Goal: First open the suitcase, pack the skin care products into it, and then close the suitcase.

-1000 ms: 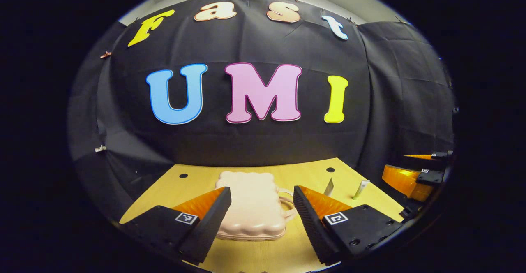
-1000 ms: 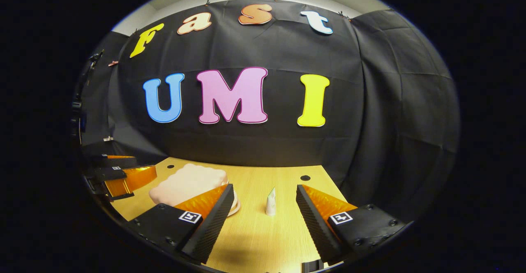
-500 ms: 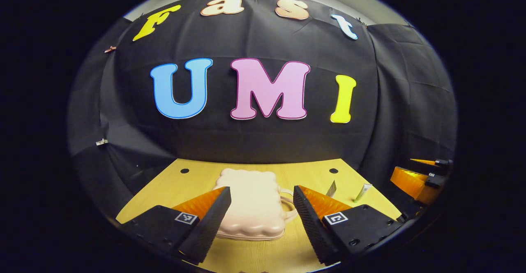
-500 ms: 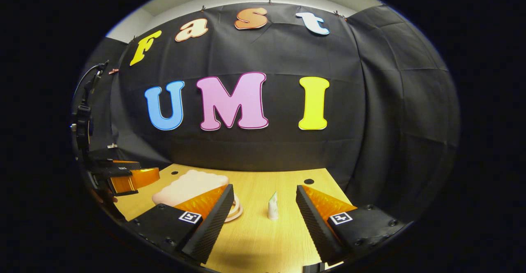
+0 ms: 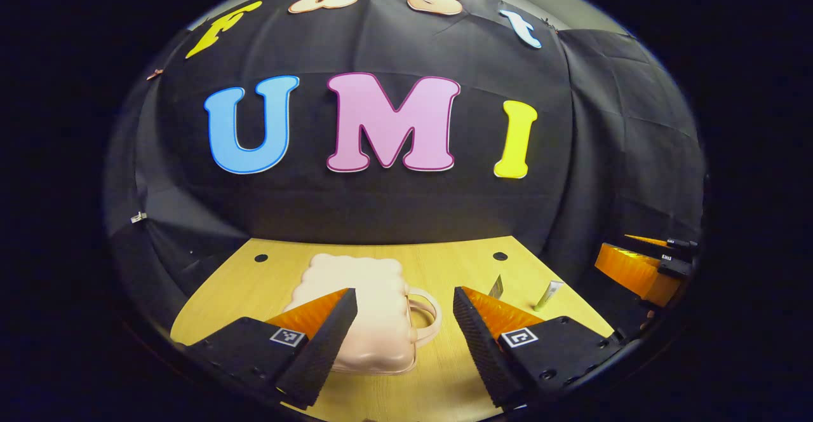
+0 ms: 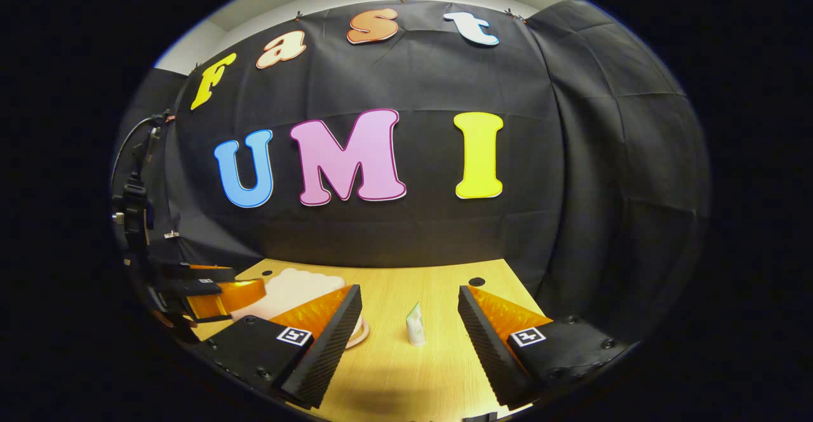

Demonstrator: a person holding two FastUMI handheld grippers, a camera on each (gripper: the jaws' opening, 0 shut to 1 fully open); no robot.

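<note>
The pale pink, scallop-edged hard-shell suitcase (image 5: 362, 307) is lying flat and closed on the light wooden desk (image 5: 444, 371), with its loop handle (image 5: 427, 316) pointing toward the right side of the left gripper view. The left gripper (image 5: 404, 339) is hovering just in front of the suitcase with its jaws spread wide and nothing between them; this alignment is judged to be preparing an approach to the case for the opening step, which is not yet done.

Two slim skin care tubes (image 5: 547, 295) are standing upright on the desk, well apart from the suitcase on its handle side. In the right gripper view, one small white-and-green tube (image 6: 415, 328) is standing between the fingers' line of sight, farther off. The right gripper (image 6: 409, 346) is also spread wide and carrying nothing, held above the desk and facing that tube, probably staged for picking it once the suitcase is open.
</note>
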